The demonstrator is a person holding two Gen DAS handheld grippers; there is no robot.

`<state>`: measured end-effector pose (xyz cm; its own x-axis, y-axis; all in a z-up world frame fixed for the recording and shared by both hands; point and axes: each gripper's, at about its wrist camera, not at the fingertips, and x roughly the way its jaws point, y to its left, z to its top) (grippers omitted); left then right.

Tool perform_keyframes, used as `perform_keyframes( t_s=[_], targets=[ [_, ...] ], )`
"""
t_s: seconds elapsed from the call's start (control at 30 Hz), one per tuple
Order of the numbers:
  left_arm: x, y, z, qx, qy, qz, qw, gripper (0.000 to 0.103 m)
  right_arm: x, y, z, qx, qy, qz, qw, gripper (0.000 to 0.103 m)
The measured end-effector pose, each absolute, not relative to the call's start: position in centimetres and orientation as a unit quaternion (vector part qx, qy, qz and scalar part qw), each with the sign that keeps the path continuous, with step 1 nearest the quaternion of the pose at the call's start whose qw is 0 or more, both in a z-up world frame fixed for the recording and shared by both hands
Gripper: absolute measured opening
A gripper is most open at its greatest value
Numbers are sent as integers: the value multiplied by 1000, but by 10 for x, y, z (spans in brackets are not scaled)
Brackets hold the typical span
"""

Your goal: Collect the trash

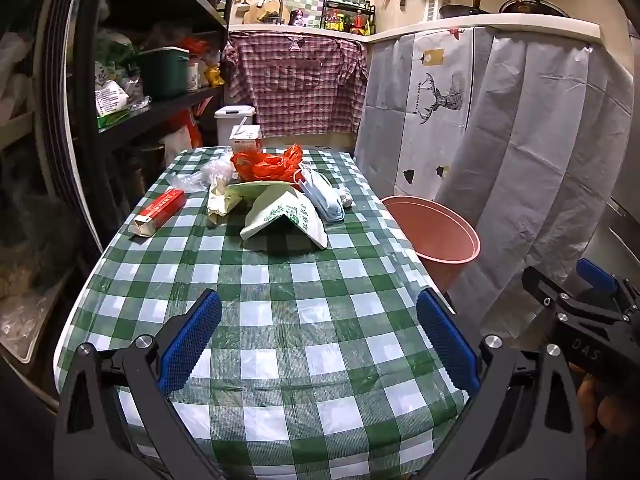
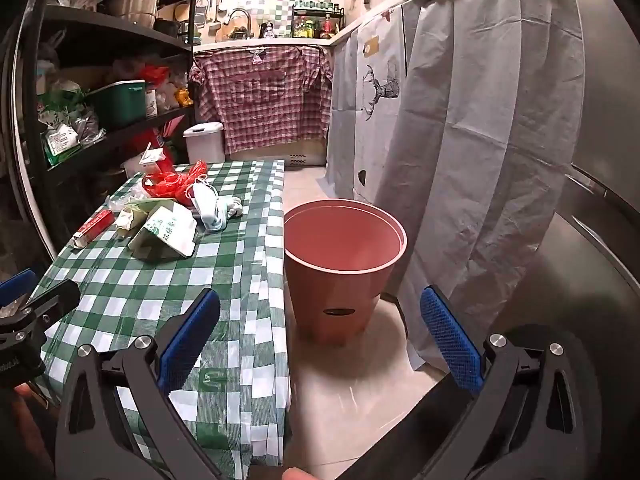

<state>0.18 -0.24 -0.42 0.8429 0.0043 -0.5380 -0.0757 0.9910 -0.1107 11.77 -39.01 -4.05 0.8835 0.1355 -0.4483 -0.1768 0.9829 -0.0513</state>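
A pile of trash lies at the far end of the green checked table (image 1: 280,320): a folded white paper bag with green print (image 1: 286,216), blue face masks (image 1: 324,196), a red plastic bag (image 1: 268,164), a red carton (image 1: 160,212), a cream wrapper (image 1: 218,200), clear plastic (image 1: 200,174) and a small milk carton (image 1: 246,140). A pink bin (image 2: 340,264) stands on the floor right of the table and looks empty. My left gripper (image 1: 318,340) is open and empty above the table's near end. My right gripper (image 2: 320,344) is open and empty, near the bin.
Black shelves (image 1: 160,100) full of goods stand left of the table. A grey curtain (image 2: 460,160) hangs right of the bin. A white lidded bin (image 2: 204,142) and a checked cloth (image 1: 296,84) stand beyond the table. Pale floor tiles (image 2: 352,400) lie around the pink bin.
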Motion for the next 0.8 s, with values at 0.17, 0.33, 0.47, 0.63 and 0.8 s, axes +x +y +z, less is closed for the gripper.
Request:
perform_keyframes(
  t_s=[0.17, 0.33, 0.47, 0.63, 0.8],
  targets=[
    [2, -2, -5, -65, 280, 21, 958, 95, 118, -391, -40, -45, 227, 81, 970, 98],
    [1, -3, -4, -63, 279, 21, 958, 95, 118, -391, -40, -45, 227, 81, 969, 98],
    [0, -2, -4, -63, 279, 21, 958, 95, 118, -392, -39, -44, 227, 81, 970, 98],
    [1, -3, -4, -63, 279, 20, 958, 95, 118, -392, -39, -44, 227, 81, 970, 98],
    [1, -3, -4, -63, 279, 21, 958, 95, 117, -392, -39, -44, 226, 81, 970, 98]
  ],
)
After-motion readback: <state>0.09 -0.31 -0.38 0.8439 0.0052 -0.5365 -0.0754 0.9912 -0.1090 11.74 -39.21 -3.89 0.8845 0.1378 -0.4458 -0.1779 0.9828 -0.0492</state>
